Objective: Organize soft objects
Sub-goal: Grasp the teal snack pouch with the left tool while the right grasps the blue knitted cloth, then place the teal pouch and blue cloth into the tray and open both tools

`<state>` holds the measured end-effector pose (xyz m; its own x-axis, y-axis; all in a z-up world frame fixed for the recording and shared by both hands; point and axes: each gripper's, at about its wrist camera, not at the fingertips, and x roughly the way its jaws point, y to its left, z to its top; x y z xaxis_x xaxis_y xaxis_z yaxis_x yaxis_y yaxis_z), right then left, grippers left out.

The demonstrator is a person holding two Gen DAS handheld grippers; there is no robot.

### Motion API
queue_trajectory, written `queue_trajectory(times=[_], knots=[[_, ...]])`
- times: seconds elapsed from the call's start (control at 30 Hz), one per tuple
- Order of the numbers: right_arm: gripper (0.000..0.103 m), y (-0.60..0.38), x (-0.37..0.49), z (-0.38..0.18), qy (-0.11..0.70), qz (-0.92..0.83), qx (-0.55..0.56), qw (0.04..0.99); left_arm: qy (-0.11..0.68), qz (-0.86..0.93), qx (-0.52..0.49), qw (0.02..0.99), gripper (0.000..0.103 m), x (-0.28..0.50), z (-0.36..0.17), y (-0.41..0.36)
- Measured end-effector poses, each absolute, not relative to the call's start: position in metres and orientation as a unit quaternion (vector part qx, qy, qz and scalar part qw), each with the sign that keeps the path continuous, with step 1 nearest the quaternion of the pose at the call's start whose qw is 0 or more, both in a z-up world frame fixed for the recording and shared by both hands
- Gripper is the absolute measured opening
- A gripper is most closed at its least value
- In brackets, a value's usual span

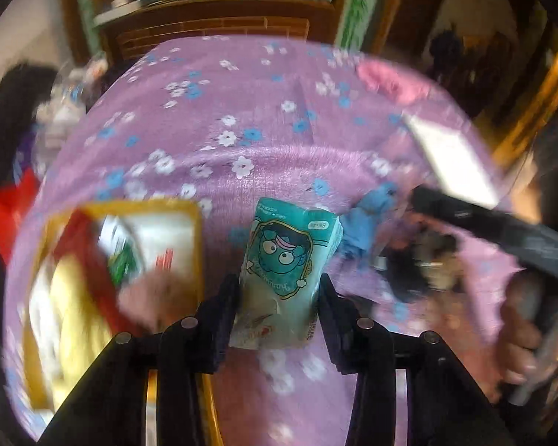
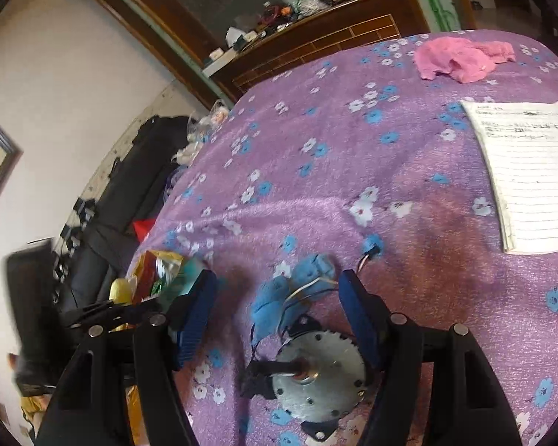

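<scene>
Tissue packet (image 1: 290, 260), teal, center frame, pinched at its lower sides by left gripper (image 1: 279, 297), looks light and squashy; right gripper (image 2: 275, 286) spread, empty.

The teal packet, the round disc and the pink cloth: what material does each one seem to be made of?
Teal packet: thin printed plastic film, probably, glossy and creased where the left gripper squeezes it.
Round disc: metal, dull grey with a matte sheen, screw holes and a shaft; apparently a motor.
Pink cloth: soft fuzzy fabric, perhaps fleece or towelling, lying crumpled.
</scene>
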<state>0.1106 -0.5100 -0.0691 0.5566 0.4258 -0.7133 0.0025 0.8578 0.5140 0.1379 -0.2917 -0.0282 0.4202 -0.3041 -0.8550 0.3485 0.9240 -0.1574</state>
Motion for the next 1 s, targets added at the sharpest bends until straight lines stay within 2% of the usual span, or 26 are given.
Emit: queue_trajectory(times=[0.1,0.27,0.4,0.47,0.67,0.7,0.73,0.77,0.87,1.0], knots=[[0.067,-0.497,0.115,-0.055,0.462,0.125,0.203,0.854,0.470,-0.194,-0.019,0.861,0.044,0.106,-0.008,-0.263],[0.067,-0.460,0.156,-0.064,0.554,0.074,0.117,0.821,0.437,-0.186,-0.061,0.878,0.044,0.059,0.003,-0.218],[0.058,-0.439,0.182,-0.093,0.617,0.033,0.068,0.783,0.440,-0.192,-0.089,0.873,0.044,0.046,-0.002,-0.187],[0.054,-0.434,0.186,-0.100,0.628,0.007,0.049,0.776,0.432,-0.204,-0.107,0.872,0.044,0.040,-0.002,-0.172],[0.053,-0.418,0.192,-0.110,0.641,-0.025,0.009,0.767,0.428,-0.202,-0.140,0.870,0.044,0.026,-0.005,-0.134],[0.051,-0.414,0.194,-0.112,0.642,-0.033,-0.009,0.766,0.427,-0.199,-0.147,0.870,0.044,0.024,-0.006,-0.129],[0.043,-0.412,0.195,-0.115,0.640,-0.043,-0.024,0.766,0.424,-0.196,-0.149,0.871,0.044,0.021,-0.006,-0.126],[0.040,-0.410,0.195,-0.117,0.638,-0.053,-0.041,0.767,0.422,-0.192,-0.151,0.873,0.044,0.021,-0.006,-0.123],[0.040,-0.409,0.196,-0.123,0.642,-0.044,-0.058,0.763,0.425,-0.180,-0.156,0.873,0.044,0.015,-0.010,-0.114],[0.039,-0.428,0.200,-0.124,0.652,-0.029,-0.003,0.758,0.427,-0.170,-0.170,0.872,0.044,0.010,-0.014,-0.103]])
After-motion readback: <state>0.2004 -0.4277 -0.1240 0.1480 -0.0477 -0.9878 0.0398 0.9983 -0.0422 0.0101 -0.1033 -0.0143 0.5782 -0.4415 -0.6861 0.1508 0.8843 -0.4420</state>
